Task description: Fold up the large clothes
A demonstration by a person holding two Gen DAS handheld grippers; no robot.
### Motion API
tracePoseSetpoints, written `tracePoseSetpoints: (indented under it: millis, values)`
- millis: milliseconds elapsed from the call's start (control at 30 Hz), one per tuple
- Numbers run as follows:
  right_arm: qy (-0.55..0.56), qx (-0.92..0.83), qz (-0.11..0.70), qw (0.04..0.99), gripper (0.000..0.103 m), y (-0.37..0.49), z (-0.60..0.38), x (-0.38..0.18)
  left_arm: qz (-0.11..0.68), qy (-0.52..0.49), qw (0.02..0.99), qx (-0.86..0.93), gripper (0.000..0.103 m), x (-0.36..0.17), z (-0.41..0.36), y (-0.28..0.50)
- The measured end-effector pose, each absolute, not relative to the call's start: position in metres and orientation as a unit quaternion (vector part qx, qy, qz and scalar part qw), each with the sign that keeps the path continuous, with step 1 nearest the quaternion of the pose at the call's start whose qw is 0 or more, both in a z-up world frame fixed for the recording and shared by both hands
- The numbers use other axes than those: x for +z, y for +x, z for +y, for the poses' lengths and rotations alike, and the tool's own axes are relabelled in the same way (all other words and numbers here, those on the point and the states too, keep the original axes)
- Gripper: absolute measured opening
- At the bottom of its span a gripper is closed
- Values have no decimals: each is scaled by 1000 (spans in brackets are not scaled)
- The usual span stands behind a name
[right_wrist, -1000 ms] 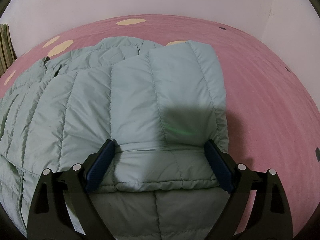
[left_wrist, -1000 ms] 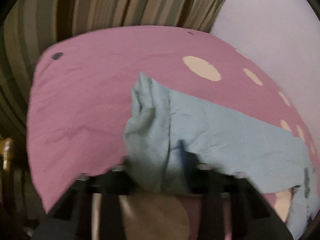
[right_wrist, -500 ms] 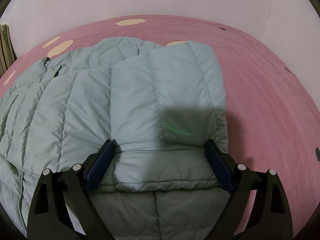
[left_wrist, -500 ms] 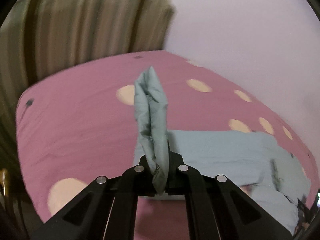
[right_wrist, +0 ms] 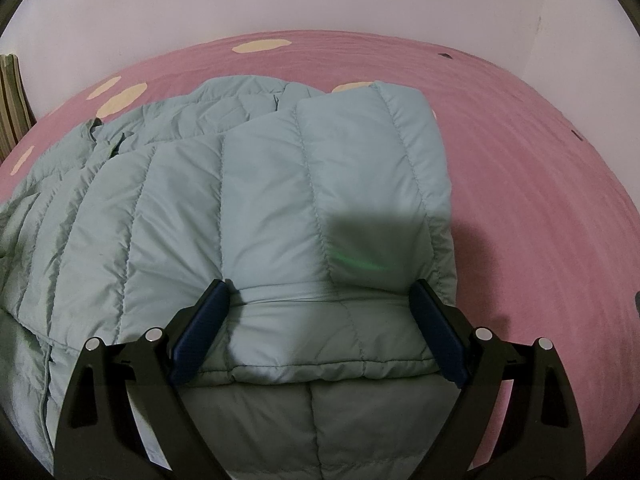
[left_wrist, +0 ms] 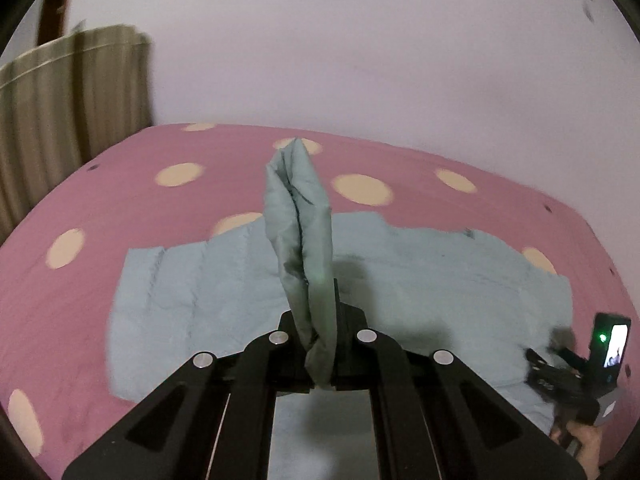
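A pale blue-green quilted puffer jacket (right_wrist: pixel 248 216) lies spread on a pink bedsheet. My left gripper (left_wrist: pixel 320 344) is shut on a folded flap of the jacket (left_wrist: pixel 300 232), which stands up from the jaws above the rest of the jacket (left_wrist: pixel 420 280). My right gripper (right_wrist: pixel 320 312) is open, its blue-padded fingers (right_wrist: pixel 200 328) resting either side of a folded sleeve end near the jacket's right edge. The right gripper also shows in the left wrist view (left_wrist: pixel 576 376), at the far right.
The pink bedsheet (right_wrist: pixel 540 184) has cream dots and meets a plain pale wall behind. A striped curtain (left_wrist: pixel 60 120) hangs at the left of the bed. Bare sheet lies to the right of the jacket.
My left gripper has lifted the gripped jacket flap and swung right, so the wall and the spread jacket now fill its view. The right gripper has not moved.
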State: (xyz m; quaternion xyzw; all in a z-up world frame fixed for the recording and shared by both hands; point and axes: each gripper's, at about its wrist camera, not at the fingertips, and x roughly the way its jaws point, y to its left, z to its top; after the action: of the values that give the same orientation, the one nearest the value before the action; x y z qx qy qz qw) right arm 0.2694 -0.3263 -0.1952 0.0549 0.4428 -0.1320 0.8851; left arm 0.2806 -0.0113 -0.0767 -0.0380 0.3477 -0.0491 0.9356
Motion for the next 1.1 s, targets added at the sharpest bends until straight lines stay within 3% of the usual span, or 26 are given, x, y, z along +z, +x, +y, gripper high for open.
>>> tracePoseSetpoints:
  millis: [433, 533, 600, 667, 933, 1100]
  values:
    - [62, -129, 442, 886, 92, 269, -327, -195, 424, 30, 900, -98, 7, -159, -124, 291]
    - [62, -129, 442, 886, 92, 269, -326, -195, 420, 37, 900, -109, 29, -158, -131, 288]
    - [62, -129, 442, 886, 91, 269, -327, -195, 411, 32, 903, -119, 53, -153, -132, 283]
    - [62, -129, 442, 886, 91, 269, -327, -195, 397, 29, 909, -124, 64, -145, -131, 274]
    - [61, -130, 444, 884, 91, 269, -326, -192, 365, 35, 924, -104, 67, -115, -87, 227]
    - [75, -124, 414, 899, 91, 253, -312, -157, 361, 34, 931, -40, 67, -111, -29, 212]
